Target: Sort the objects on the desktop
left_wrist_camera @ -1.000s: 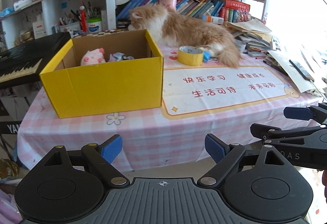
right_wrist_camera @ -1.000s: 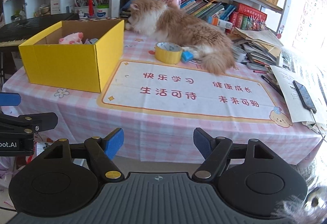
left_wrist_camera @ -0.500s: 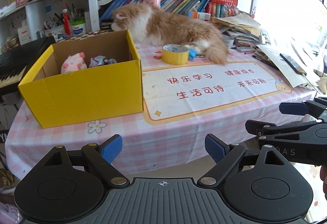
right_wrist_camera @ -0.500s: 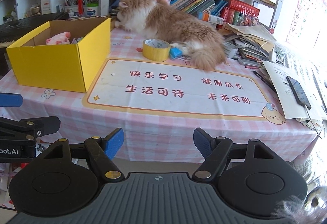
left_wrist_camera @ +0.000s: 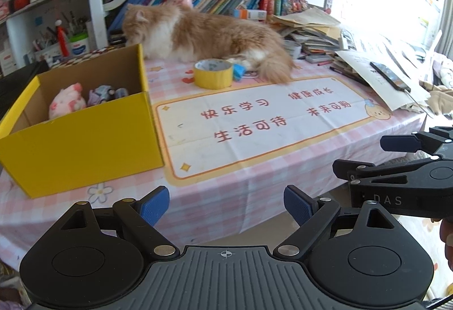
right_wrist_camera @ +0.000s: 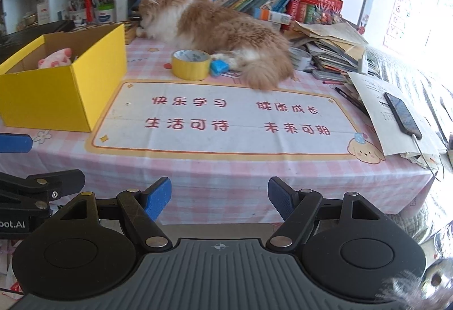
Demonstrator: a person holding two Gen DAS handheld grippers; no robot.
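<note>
Both the left gripper (left_wrist_camera: 226, 203) and right gripper (right_wrist_camera: 219, 196) are standing wide, holding nothing, short of the table (right_wrist_camera: 226, 171). The yellow tape roll (right_wrist_camera: 191, 64) is lying flat at twelve o'clock, touching the cat (right_wrist_camera: 226, 32). It is probably light, rigid and smooth; gripping across the rim suits.

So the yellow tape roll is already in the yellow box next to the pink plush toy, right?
Not quite. The tape roll is not in the box; it stands on the table in front of the cat, as the right wrist view shows. The pink plush toy is in the box.
</note>
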